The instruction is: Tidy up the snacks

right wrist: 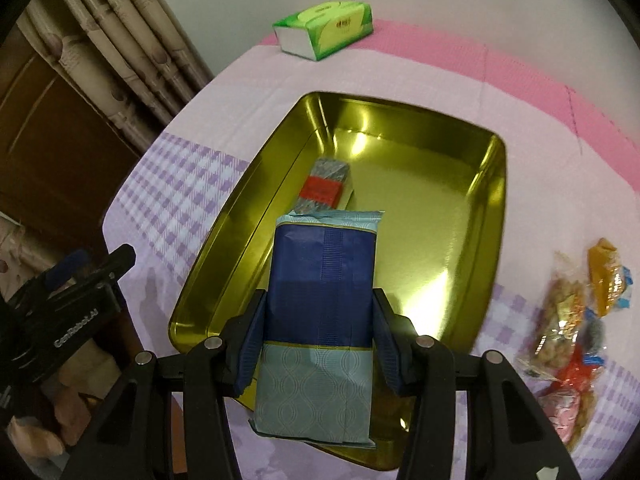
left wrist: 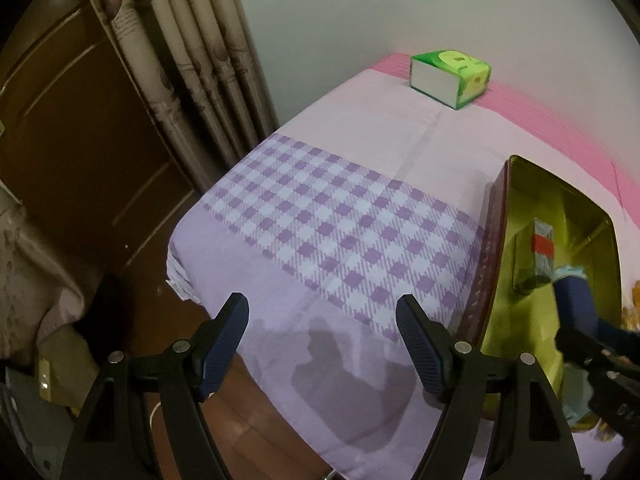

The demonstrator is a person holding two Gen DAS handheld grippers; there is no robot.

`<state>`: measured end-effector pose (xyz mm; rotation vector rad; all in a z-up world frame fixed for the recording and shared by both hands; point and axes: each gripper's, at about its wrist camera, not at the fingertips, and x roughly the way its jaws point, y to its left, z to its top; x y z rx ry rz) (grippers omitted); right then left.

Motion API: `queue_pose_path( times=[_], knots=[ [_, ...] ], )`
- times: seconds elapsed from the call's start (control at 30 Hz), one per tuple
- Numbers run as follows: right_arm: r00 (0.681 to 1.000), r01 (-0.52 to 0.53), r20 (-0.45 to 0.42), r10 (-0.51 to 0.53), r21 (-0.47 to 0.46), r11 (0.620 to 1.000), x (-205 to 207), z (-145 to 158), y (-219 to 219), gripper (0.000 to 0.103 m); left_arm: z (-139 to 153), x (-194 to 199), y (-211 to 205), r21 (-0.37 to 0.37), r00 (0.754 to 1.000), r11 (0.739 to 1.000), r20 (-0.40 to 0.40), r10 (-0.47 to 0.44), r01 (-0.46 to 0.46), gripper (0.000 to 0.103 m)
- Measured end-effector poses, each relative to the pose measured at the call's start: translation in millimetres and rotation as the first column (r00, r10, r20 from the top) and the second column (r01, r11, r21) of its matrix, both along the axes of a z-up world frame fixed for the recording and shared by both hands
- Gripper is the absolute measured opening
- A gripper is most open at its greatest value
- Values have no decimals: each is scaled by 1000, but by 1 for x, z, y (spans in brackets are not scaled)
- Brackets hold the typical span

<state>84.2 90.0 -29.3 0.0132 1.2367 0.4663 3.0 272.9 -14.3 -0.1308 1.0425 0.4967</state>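
My right gripper is shut on a blue and pale-blue snack packet and holds it over the near end of a gold tin tray. A grey snack bar with a red label lies in the tray by its left wall. The tray and that bar also show in the left wrist view, with the right gripper reaching in. My left gripper is open and empty above the bed's near-left edge, left of the tray.
Several loose wrapped snacks lie on the cloth right of the tray. A green tissue pack sits at the far end near the wall. Curtains and a brown door stand to the left, with wooden floor below the bed edge.
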Motion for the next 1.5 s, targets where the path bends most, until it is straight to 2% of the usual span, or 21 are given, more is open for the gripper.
queue_pose_path(
  times=[0.23, 0.57, 0.73, 1.03, 1.3, 1.5],
  knots=[
    [999, 26, -48, -25, 11, 1000, 9, -16, 17, 46, -1, -1, 5, -11, 1000, 1000, -2, 21, -21, 77],
    [993, 112, -55, -109, 40, 993, 26, -25, 30, 46, -1, 0, 6, -3, 1000, 1000, -16, 26, -26, 77],
    [991, 125, -46, -123, 47, 991, 23, -25, 34, 47, -3, -1, 8, -6, 999, 999, -16, 36, -36, 77],
    [990, 117, -84, -110, 89, 989, 17, -30, 34, 49, -2, -1, 5, -4, 1000, 1000, -2, 24, -24, 77],
    [995, 91, -52, -85, 112, 990, 5, -14, 18, 49, 4, -2, -2, -6, 999, 1000, 32, -1, 1, 77],
    [996, 61, 53, -66, 92, 994, -12, 19, -18, 49, 6, -1, -15, 10, 998, 999, 38, -42, 41, 77]
  ],
)
